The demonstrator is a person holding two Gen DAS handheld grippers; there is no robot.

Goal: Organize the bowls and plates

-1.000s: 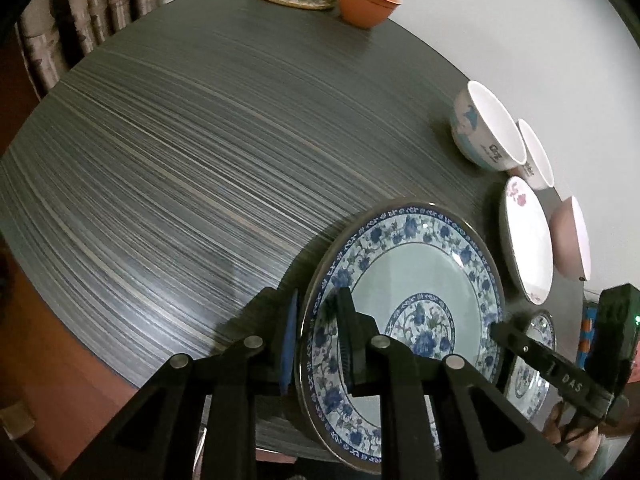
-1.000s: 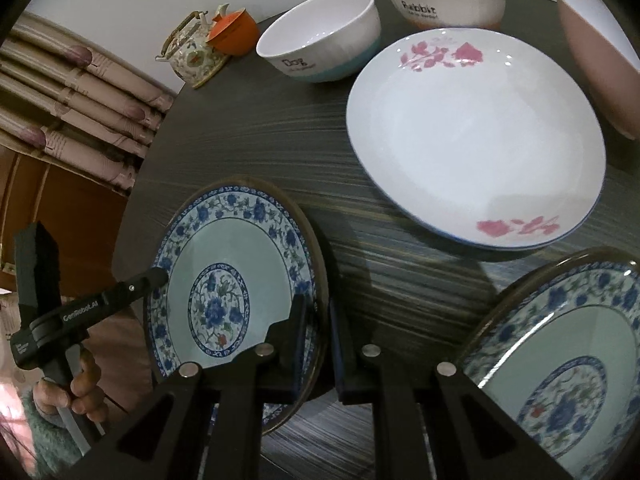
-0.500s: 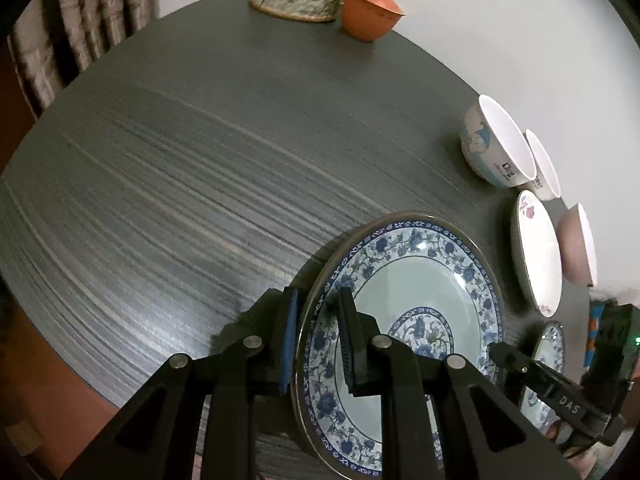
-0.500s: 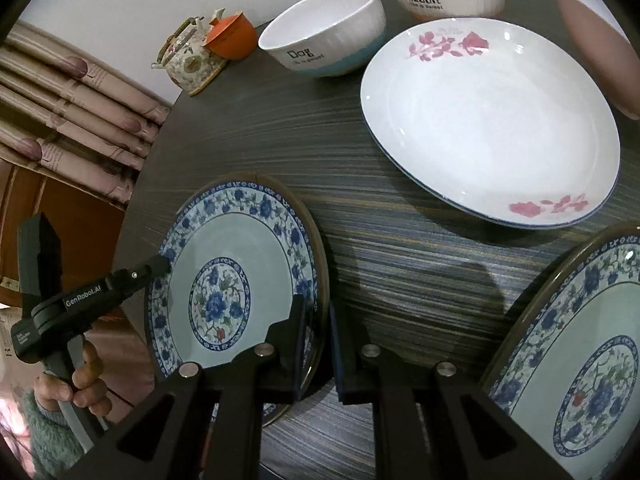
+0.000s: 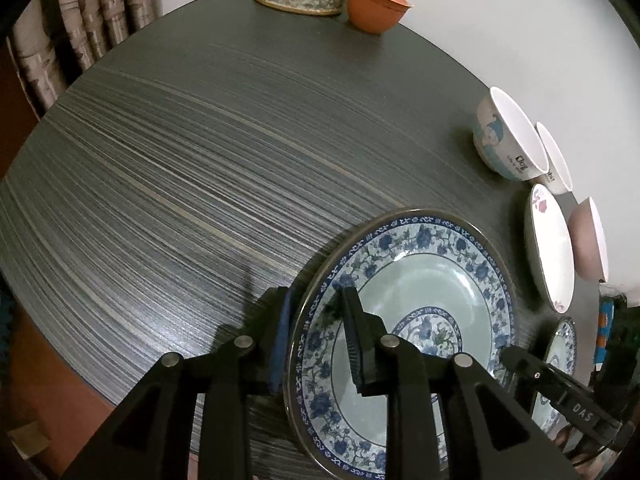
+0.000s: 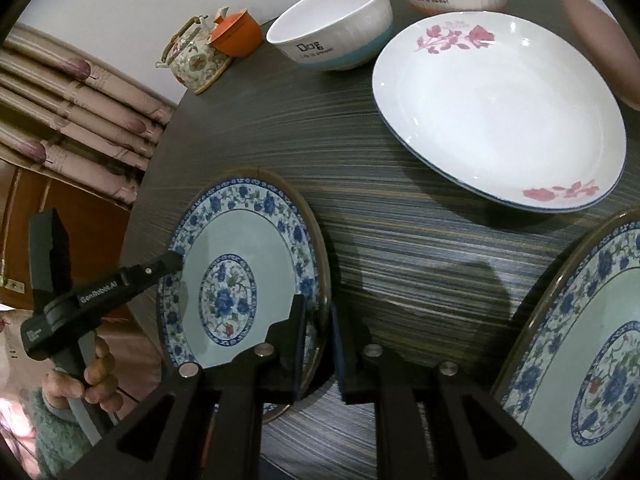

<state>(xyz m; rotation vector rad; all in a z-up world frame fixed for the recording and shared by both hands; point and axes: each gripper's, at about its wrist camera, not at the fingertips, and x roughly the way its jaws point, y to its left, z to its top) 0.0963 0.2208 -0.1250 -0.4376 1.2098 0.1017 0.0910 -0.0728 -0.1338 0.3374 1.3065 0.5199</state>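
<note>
On a dark striped table (image 5: 168,168), both grippers straddle opposite rims of one blue plate (image 5: 424,280): the left gripper (image 5: 316,336), jaws just eased apart with the rim loose between them; the right gripper (image 6: 318,344) clamped on it.

claws (image 5: 316,340): black, silver screws | white lettering (partly legible) | sleeve (image 6: 56,432): fuzzy teal knit
</note>
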